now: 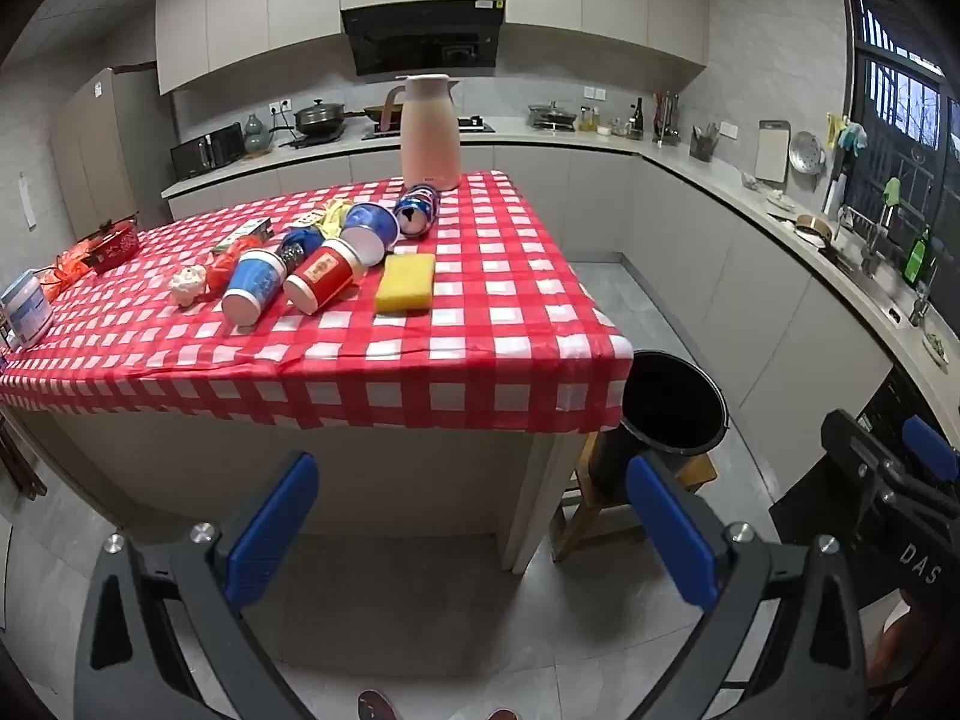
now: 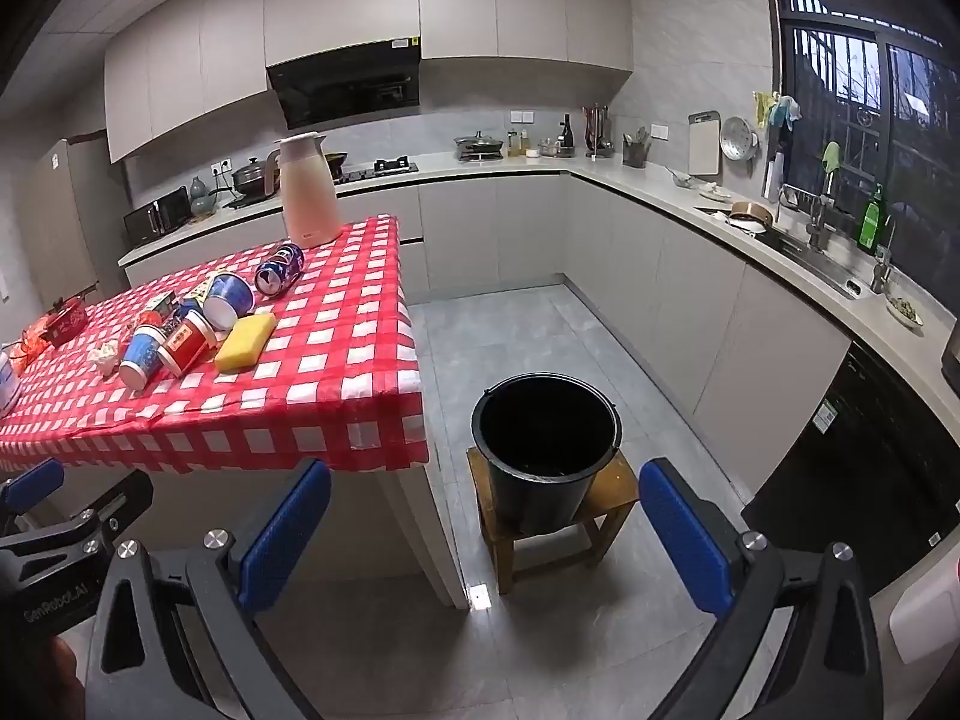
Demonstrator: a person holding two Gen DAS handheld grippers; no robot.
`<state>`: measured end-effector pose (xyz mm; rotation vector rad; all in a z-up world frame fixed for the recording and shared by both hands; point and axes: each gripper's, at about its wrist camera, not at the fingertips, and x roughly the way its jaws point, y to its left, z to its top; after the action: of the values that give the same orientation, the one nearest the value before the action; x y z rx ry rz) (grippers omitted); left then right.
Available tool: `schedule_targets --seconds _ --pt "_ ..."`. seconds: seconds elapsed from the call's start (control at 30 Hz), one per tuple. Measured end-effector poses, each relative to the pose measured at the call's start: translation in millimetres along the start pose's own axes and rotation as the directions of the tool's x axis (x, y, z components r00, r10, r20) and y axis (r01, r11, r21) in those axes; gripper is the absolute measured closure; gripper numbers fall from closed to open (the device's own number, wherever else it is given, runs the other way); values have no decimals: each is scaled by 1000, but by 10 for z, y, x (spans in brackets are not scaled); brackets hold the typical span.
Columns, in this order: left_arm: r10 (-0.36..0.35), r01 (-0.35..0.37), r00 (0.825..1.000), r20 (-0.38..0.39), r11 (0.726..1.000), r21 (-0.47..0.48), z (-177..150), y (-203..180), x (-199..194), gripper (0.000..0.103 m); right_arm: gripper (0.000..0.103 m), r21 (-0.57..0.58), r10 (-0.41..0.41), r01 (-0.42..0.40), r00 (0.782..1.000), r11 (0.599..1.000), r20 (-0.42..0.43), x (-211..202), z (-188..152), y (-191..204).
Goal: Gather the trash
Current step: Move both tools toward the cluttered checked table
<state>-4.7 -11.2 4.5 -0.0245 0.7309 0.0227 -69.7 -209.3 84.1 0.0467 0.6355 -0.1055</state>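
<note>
Hovering short of the table, the left gripper point(image 1: 471, 531) has its blue pads spread wide with nothing between them, and the right gripper point(image 2: 486, 540) is just the same — jaws released, empty, angled down toward the floor. Up on the red-checked tablecloth point(image 1: 480, 312) the trash sits in a loose cluster: a red paper cup point(image 1: 324, 276) on its side, touching a blue paper cup point(image 1: 255, 288) tipped over beside it, another blue cup point(image 1: 369, 228) lying behind them, and a crushed soda can point(image 1: 418, 210) just beyond. A yellow sponge point(image 1: 406, 282) lies flat just right of the red cup, and a pink thermos jug point(image 1: 429, 132) stands upright at the far edge. Off the table's corner, a black bucket point(image 2: 546, 444) sits on a small wooden stool point(image 2: 618, 492) — framed between the right gripper's fingers, well apart from them.
</note>
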Motion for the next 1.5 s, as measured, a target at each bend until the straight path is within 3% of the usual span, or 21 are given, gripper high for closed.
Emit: schedule_targets --seconds 1.5 --pt "0 0 1000 2 1000 9 -14 4 24 0 0 -14 7 -7 1000 1000 -15 80 10 98"
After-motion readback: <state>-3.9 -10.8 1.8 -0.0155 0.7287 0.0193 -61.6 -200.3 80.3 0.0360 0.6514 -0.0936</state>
